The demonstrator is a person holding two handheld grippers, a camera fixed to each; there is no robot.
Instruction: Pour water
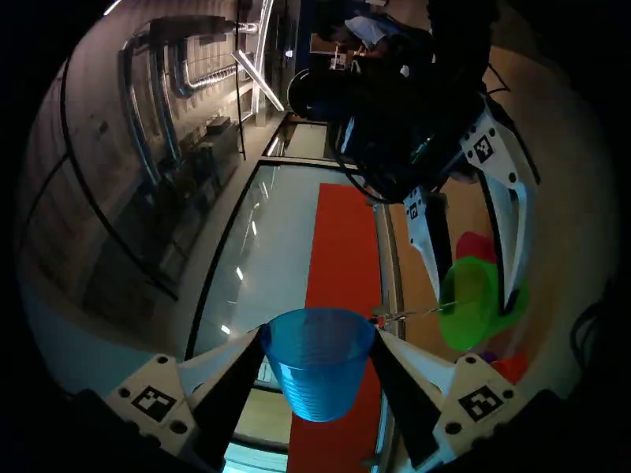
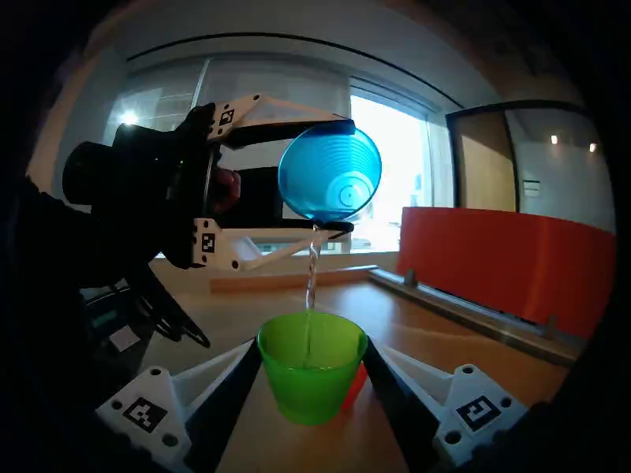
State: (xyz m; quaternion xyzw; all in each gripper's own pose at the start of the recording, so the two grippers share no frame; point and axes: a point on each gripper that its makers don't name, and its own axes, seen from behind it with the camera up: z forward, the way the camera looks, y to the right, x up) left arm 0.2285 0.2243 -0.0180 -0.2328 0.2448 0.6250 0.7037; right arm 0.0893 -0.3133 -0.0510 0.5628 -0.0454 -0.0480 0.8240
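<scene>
Now your left gripper (image 1: 318, 337) has its jaws pinching the blue cup (image 1: 319, 370) from both sides. In the right gripper view that cup is tipped well over, its mouth turned toward the camera, high above the worktop (image 2: 442, 347). A thin stream of water (image 2: 311, 272) runs off the cup's lower lip and drops straight into the green cup (image 2: 311, 386). Your right gripper (image 2: 311, 348) has its jaws pressed against either side of the green cup, holding it upright. It sits directly beneath the blue one, and the two cups are not touching. Whether the green cup's base rests on the worktop or hangs just over it cannot be told, and neither can how full it is. Something red sits just behind its base, too hidden to make out. A red panel (image 2: 505, 260) stands along the worktop's far edge on the right, with a bright window (image 2: 386, 158) behind the pouring cup
</scene>
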